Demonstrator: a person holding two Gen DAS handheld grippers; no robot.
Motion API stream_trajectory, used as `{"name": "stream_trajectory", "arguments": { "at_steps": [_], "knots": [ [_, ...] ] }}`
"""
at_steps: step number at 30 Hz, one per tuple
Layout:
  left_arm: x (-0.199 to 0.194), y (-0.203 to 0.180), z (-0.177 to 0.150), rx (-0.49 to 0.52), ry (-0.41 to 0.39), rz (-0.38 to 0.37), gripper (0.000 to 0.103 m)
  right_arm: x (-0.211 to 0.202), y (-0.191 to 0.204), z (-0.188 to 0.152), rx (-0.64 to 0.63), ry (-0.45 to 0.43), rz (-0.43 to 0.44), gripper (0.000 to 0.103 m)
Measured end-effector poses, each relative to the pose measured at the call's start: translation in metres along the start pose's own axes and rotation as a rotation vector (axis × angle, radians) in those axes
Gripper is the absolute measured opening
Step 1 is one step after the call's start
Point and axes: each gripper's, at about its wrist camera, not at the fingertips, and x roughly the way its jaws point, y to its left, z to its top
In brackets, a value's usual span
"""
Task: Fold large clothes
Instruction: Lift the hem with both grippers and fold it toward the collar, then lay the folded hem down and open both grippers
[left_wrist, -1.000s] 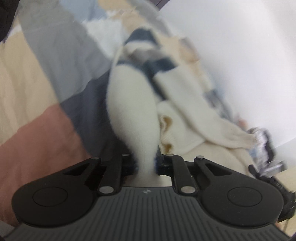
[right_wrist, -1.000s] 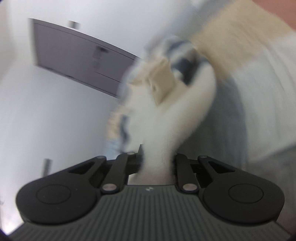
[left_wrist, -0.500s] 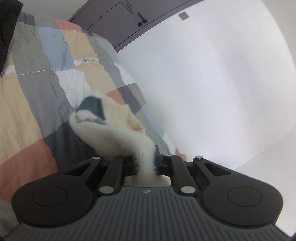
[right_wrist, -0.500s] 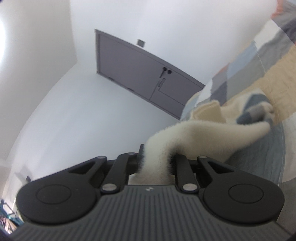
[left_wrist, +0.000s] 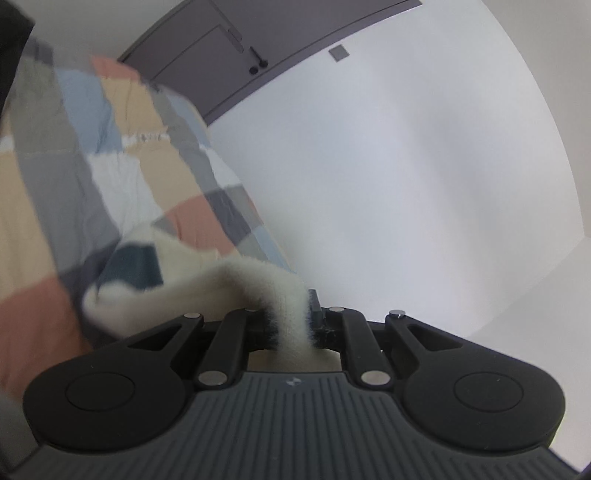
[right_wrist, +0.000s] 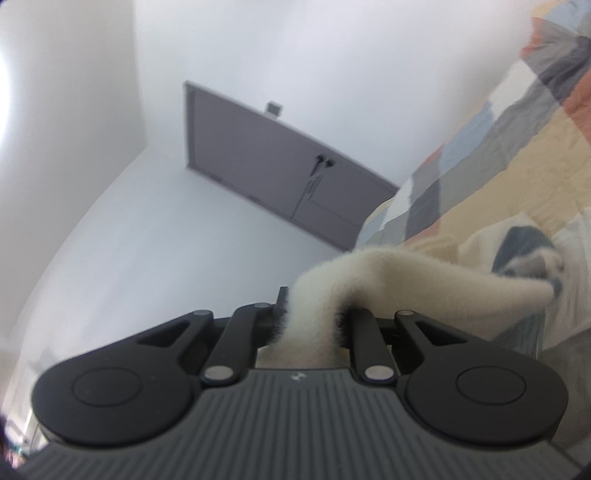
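Fuzzy cream knit right up front, pinched between both pairs of jaws! Left gripper (left_wrist: 291, 325) clenched on a bunched edge of the sweater (left_wrist: 166, 291), fabric squeezed thin in the gap and bulging above the fingertips, then arcing off to the left. Same story on the other side: right gripper (right_wrist: 308, 325) clamped on another cream fold of the sweater (right_wrist: 417, 280), cloth rising over the jaws and stretching away rightward. Beyond each grip, garment draping down onto the bed, body of it resting on the patchwork quilt (left_wrist: 110, 166), navy and grey blocks showing among the cream; rest of its shape blurred, hard to read. Quilt (right_wrist: 517, 155) in tan, grey, rust, pale blue and white squares, running back from the sweater. Farther off, plain white wall (left_wrist: 406, 166), and past that a grey double door (right_wrist: 266, 173) with dark handles, tilted across both views.
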Motion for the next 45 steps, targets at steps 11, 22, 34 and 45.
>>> {"name": "stream_trajectory", "arguments": {
  "at_steps": [11,22,34,45],
  "knots": [
    [0.146,0.039,0.049,0.095,-0.043,0.184,0.013,0.137,-0.067,0.042,0.133,-0.082,-0.219,0.018],
    [0.259,0.143,0.056,0.093,0.062,0.305,0.014,0.215,-0.162,0.044,0.194,-0.01,-0.382,0.018],
    [0.313,0.203,0.057,0.04,0.146,0.35,0.017,0.259,-0.215,0.034,0.204,0.08,-0.505,0.019],
    [0.271,0.146,0.041,0.211,0.13,0.292,0.064,0.248,-0.154,0.016,-0.032,0.154,-0.471,0.07]
  ]
}}
